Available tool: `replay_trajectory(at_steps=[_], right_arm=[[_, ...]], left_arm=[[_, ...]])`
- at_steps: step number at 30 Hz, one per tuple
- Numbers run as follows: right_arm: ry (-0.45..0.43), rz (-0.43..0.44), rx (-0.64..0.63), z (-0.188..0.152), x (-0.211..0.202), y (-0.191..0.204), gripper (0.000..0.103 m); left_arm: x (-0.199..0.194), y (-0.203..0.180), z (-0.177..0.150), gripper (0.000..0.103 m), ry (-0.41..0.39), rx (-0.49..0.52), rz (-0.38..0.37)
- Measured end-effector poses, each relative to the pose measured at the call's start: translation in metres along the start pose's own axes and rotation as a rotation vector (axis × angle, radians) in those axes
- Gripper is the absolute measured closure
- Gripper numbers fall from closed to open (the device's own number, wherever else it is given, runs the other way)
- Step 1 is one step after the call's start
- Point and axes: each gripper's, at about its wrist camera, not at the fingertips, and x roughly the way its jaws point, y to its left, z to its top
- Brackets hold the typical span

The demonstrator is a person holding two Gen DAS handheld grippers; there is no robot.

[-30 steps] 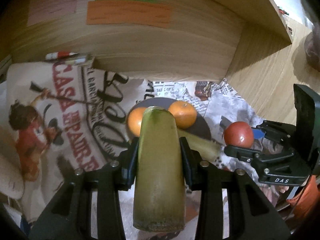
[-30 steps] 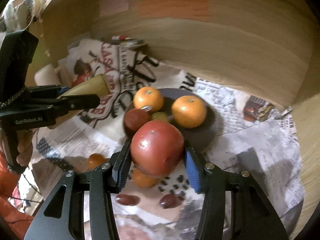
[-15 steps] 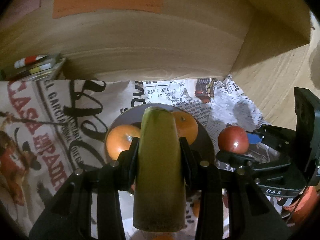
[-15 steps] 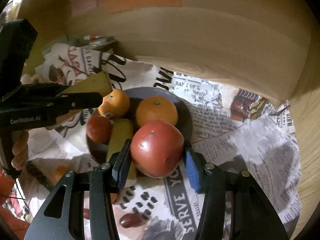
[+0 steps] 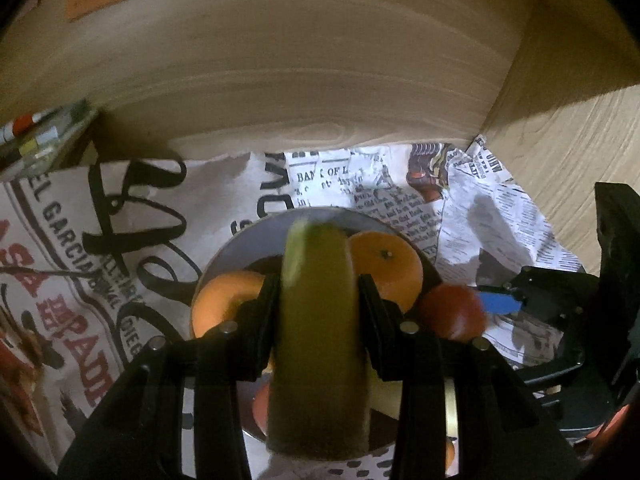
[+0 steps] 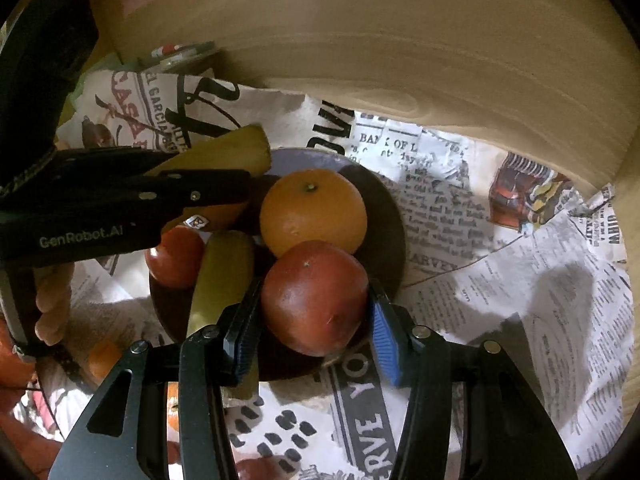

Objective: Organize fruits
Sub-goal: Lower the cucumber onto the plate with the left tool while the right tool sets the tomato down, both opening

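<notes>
My left gripper is shut on a yellow-green banana and holds it over the dark plate. It also shows in the right wrist view, banana tip over the plate's left rim. My right gripper is shut on a red apple at the plate's near right edge. On the plate lie an orange, a second orange, another banana and a red fruit.
Printed newspaper covers the surface under the plate. A wooden back wall and a side wall close in behind and right. Pens lie at the back left. Small fruits lie loose near the plate's front left.
Both grippers have moved forward and down toward the plate. The banana now hangs over the plate and the apple sits at its near right edge.
</notes>
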Motion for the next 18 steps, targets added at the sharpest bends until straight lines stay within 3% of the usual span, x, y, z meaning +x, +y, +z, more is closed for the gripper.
replay_trajectory(at_steps=[4,11,18], right_arm=[[-0.028,-0.002,-0.011,0.002,-0.002,0.003,0.044],[-0.087,-0.014,-0.023,0.000,-0.020,0.013,0.044],[-0.122,-0.023,-0.009,-0.011,-0.049,0.015,0.044]], left_arm=[[-0.009,-0.003,0.005,0.064,-0.030,0.018,-0.009],[-0.030,0.000,0.002,0.064,-0.059,0.007,0.000],[-0.062,0.001,-0.023,0.062,-0.078,0.014,0.017]])
